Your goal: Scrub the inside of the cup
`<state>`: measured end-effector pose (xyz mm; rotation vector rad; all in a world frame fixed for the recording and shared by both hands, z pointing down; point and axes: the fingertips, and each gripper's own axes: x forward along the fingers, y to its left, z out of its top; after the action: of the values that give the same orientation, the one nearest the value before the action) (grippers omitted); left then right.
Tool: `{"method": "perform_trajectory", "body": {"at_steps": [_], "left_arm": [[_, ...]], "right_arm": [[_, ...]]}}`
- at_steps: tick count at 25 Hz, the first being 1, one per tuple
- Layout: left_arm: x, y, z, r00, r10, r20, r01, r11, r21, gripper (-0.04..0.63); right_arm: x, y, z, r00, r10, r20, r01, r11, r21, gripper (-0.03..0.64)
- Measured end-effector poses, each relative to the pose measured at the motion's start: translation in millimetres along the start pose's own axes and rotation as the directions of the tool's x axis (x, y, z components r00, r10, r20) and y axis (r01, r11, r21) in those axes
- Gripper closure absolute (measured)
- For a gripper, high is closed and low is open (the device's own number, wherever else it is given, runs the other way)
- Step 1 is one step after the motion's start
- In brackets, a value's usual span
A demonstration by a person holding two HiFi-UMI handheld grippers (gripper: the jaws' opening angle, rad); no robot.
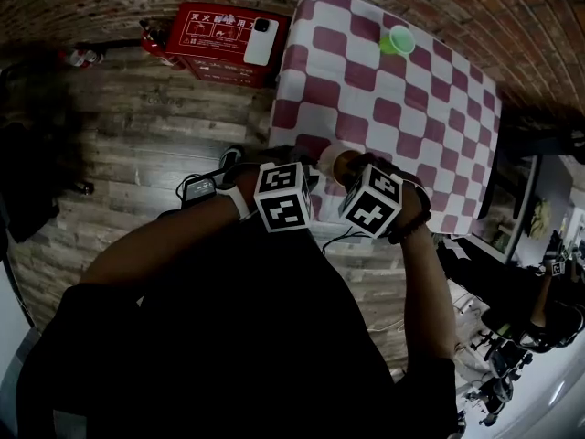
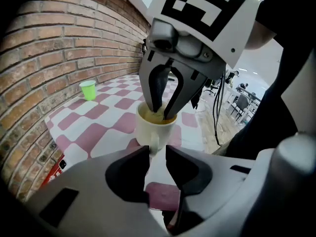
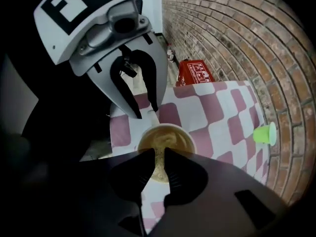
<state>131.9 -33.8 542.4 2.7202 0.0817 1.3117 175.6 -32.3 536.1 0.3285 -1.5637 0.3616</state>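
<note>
Scrub under way, mid-frame: right gripper (image 3: 159, 150) clenches sponge (image 3: 159, 166) down inside cup (image 2: 148, 128); left gripper (image 2: 157, 149) grips handle (image 2: 154, 141). Prob. more wiping left; can't judge cleanliness.

Cup (image 2: 155, 130) at the table's (image 1: 402, 108) near edge, left claw (image 2: 157, 152) gripping its handle, right claw (image 3: 157, 152) holding sponge (image 3: 158, 166) inside it, small cup (image 1: 398, 40) at the far edge, box (image 1: 212, 31) on floor left of table.

Both forearms (image 1: 164, 231) converged toward twelve o'clock. The left gripper (image 2: 157, 152) pinched the cup (image 2: 148, 130) by its handle; the right gripper (image 3: 158, 154), aimed toward six o'clock, clamped a yellowish sponge (image 3: 160, 141).
</note>
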Motion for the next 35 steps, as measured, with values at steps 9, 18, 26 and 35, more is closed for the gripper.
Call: {"method": "perform_trajectory", "body": {"at_steps": [9,18,26,35], "left_arm": [[0.0,0.1,0.1,1.000,-0.010,-0.001,0.010,1.000,-0.005,0.482],[-2.3,0.7,-1.7,1.000,-0.024,0.005,0.024,0.999,-0.026,0.482],[-0.9,0.8,2.3,1.000,-0.027,0.005,0.027,0.999,-0.018,0.482],[1.3,-1.2,4.0,1.000,-0.028,-0.002,0.028,1.000,-0.006,0.483]], "right_arm": [[-23.3,-0.9,12.0,0.923,0.224,0.312,-0.351,0.822,0.449,0.546],[-110.4,-20.8,-7.4,0.822,0.084,0.563,-0.441,0.720,0.537,0.546],[-46.3,-10.3,-2.8,0.957,0.041,0.287,-0.187,0.843,0.503,0.546],[-7.3,3.6,18.3,0.956,0.130,0.261,-0.254,0.813,0.524,0.546]]}}
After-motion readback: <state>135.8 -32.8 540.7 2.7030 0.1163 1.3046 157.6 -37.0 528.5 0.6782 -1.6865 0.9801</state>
